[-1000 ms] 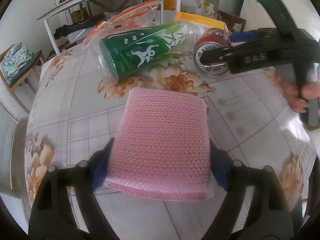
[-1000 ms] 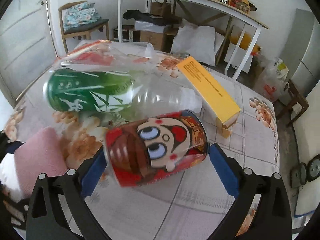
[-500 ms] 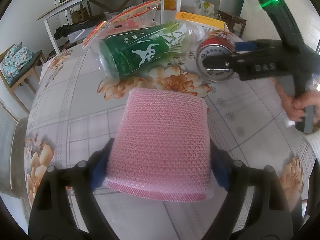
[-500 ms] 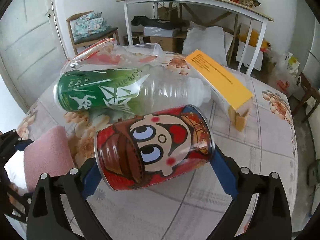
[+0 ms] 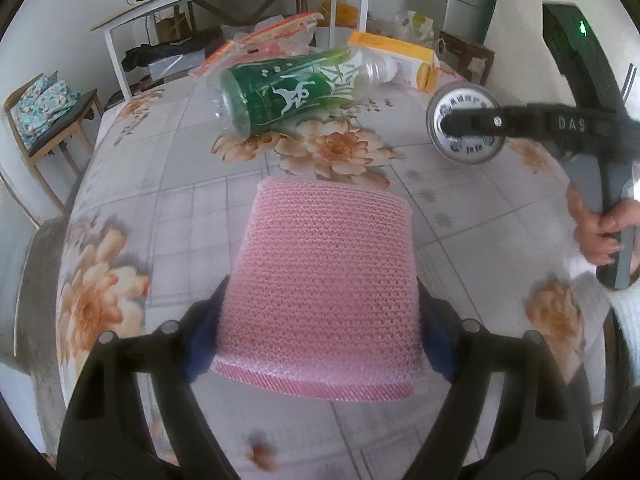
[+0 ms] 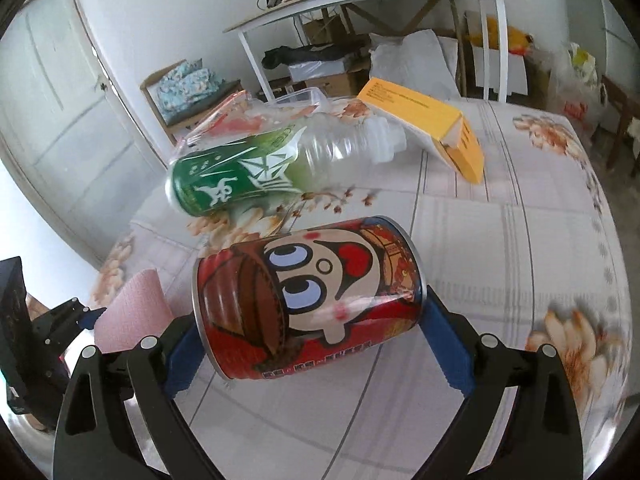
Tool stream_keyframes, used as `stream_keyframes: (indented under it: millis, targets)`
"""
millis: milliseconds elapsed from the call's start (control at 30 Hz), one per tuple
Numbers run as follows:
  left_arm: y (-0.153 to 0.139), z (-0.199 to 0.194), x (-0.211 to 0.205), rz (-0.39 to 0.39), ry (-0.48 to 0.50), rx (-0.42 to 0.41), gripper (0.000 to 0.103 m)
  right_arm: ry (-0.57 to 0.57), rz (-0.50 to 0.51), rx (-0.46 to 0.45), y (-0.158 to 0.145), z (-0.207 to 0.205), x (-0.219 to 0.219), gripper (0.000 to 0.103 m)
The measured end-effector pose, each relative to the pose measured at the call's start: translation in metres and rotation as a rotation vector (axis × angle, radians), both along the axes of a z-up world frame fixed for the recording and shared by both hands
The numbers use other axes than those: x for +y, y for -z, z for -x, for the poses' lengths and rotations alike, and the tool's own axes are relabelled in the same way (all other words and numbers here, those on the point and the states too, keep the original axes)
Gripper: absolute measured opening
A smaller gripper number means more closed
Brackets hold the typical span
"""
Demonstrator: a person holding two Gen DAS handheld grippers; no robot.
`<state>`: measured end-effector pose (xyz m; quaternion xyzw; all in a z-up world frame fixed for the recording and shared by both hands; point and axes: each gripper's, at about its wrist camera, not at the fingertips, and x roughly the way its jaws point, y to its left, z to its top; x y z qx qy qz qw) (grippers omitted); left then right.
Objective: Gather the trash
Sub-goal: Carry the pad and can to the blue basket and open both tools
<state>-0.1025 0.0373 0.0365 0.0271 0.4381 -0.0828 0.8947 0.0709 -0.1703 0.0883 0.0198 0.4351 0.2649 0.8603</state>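
My left gripper (image 5: 320, 320) grips a pink foam-mesh sheet (image 5: 324, 272) by its two sides, above the flowered tablecloth (image 5: 168, 200); its jaws are closing slightly on it. My right gripper (image 6: 312, 344) is shut on a dented red cartoon can (image 6: 308, 296), held by its ends and lifted off the table. In the left wrist view that can's silver end (image 5: 466, 148) shows at the right, with a hand (image 5: 600, 228) on the gripper's handle. A green-labelled plastic bottle (image 6: 248, 176) lies on its side farther back. The pink sheet (image 6: 132, 312) also shows at lower left.
A yellow carton (image 6: 424, 116) lies beyond the bottle, its end flap open. A clear plastic wrapper with red print (image 6: 240, 116) sits behind the bottle. Past the table stand a white desk (image 5: 240, 4), a chair with cushions (image 5: 48, 108), and boxes and bags.
The right gripper has carried the red can away from the bottle, to the right, and rolled it. The left gripper with the pink sheet has shifted a little.
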Motion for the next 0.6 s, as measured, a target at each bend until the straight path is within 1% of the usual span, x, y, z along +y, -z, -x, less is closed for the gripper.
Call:
stream_keyframes:
  millis: [133,233,333,467,600]
  targets:
    - [-0.009,0.013,0.007,0.031,-0.023,-0.018,0.078,0.008,-0.068,0.041,-0.001,0.005,-0.01,0.093]
    - [-0.014,0.021,0.011,0.047,-0.038,-0.027,0.078,0.02,-0.087,0.049,-0.001,0.009,-0.014,0.093]
    - [-0.017,0.03,0.013,0.067,-0.051,-0.036,0.078,0.021,-0.145,0.074,-0.004,0.015,-0.019,0.093]
    - [-0.019,0.039,0.02,0.098,-0.072,-0.043,0.078,0.01,-0.168,0.08,-0.009,0.022,-0.018,0.093]
    - [-0.019,0.046,0.036,0.16,-0.109,-0.041,0.078,-0.023,-0.206,0.101,-0.014,0.029,-0.01,0.093]
